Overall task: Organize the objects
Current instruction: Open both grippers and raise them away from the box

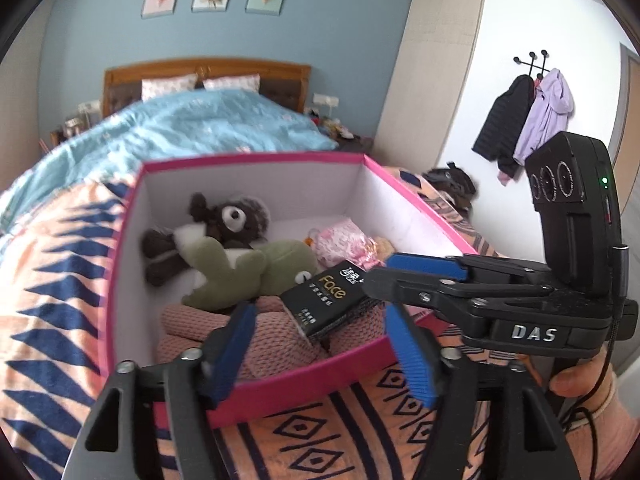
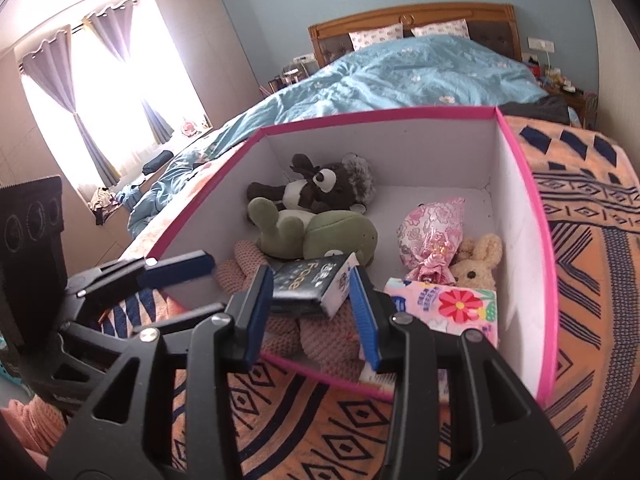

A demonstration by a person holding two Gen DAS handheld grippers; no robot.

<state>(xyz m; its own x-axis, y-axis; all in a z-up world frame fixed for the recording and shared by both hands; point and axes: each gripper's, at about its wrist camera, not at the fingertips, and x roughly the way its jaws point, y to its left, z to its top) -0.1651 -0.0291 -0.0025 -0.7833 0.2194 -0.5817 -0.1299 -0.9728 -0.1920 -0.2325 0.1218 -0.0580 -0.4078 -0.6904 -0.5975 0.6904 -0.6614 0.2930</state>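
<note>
Nearest the lens: black arms and blue pads of the left tongs (image 1: 320, 307), spread wide, nothing pressed between them. Just beyond the pad tips, a black tissue pack (image 1: 324, 300) marked "Face", tilted and lying on a pink knitted item (image 1: 272, 332) inside the pink box (image 1: 256, 158). Near corner of the pack hidden behind the box's front wall.

Coming in from the right side of the left tongs, the right tongs (image 1: 380, 270), tips at the pack's far end. From their own camera, right tongs (image 2: 310, 272) straddling the pack (image 2: 308, 286), one pad close on each short side. Cannot tell whether those pads press on it or merely stand against it, as the pack lies on the knit beneath. Behind the right tongs, part of a hand (image 1: 580, 380), cut off by the frame edge.

Ahead of both tongs, deeper in the box: a green plush (image 1: 248, 268) lying against a brown plush (image 1: 224, 220). To the right of the right tongs: a pink flowered bag (image 2: 432, 232), a cream rabbit plush (image 2: 478, 264) half hidden behind it, and a floral tissue pack (image 2: 452, 304), its lower edge covered by the right-hand pad.

Under the box and below the tongs, an orange patterned blanket (image 1: 52, 280) on the bed. Small items on the nightstands far ahead too blurred to make out.
</note>
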